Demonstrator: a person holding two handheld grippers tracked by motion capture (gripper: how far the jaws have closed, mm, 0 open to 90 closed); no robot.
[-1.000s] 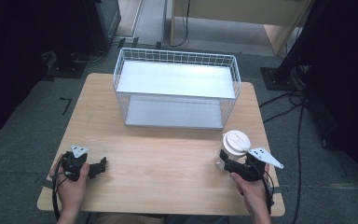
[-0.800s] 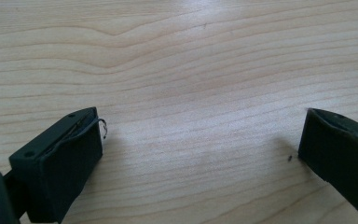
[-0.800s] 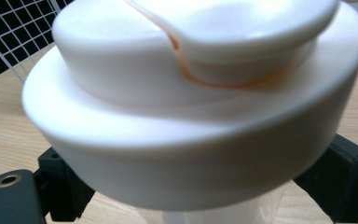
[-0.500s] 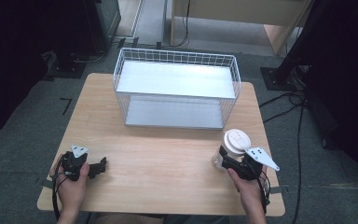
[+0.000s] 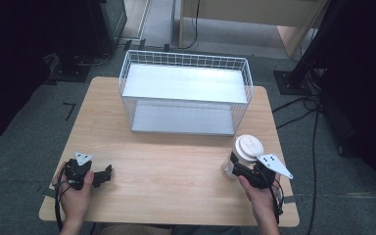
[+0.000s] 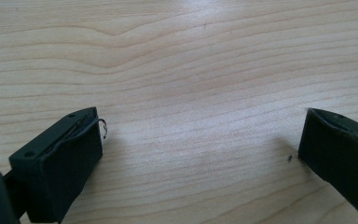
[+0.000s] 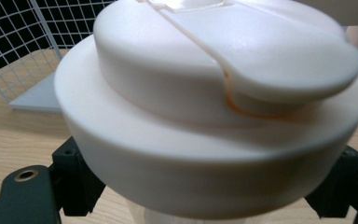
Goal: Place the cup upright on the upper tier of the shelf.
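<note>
The right gripper has just closed its jaws on a white lidded cup, which a second ago stood free between them; it now stands gripped on the wooden table, just in front of the wire basket. The left gripper rests open, well apart; the cup looks ready for lifting

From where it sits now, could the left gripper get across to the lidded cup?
Probably yes. The left gripper rests open on the table with bare wood between it and the cup. But the right gripper is already shut on the cup below its lid, so it would crowd the approach.
</note>
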